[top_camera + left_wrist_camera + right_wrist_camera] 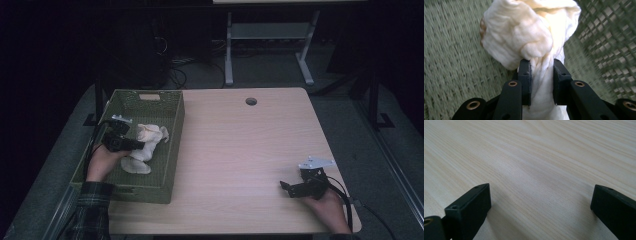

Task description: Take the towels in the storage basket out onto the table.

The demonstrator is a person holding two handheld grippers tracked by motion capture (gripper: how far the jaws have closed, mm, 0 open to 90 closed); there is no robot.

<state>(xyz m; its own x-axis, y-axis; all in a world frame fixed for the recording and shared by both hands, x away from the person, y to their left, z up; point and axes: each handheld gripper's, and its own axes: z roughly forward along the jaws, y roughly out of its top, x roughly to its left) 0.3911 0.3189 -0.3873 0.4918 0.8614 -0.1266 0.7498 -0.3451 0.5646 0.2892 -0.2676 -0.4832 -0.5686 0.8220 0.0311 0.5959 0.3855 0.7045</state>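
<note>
Dark room (dim light), grey floor [270, 70], white-legged desk [229, 55] behind.

A light brown wooden table [240, 150] had a small round hole [251, 101] at twelve o'clock. Behind it stood a grey metal stand [270, 45].

Wooden table [240, 150] carries a green woven basket [172, 150] at its left side, long axis running near to far. Inside the basket lies a cream cloth [145, 147], bunched and stretched from the middle toward the near end. Left gripper [137, 145] reaches into the basket from the left, jaws closed on the cloth. Right gripper [286, 188] rests at the near right corner of the table, well apart from the basket, jaws pointing left, spread apart, nothing between them.
</note>
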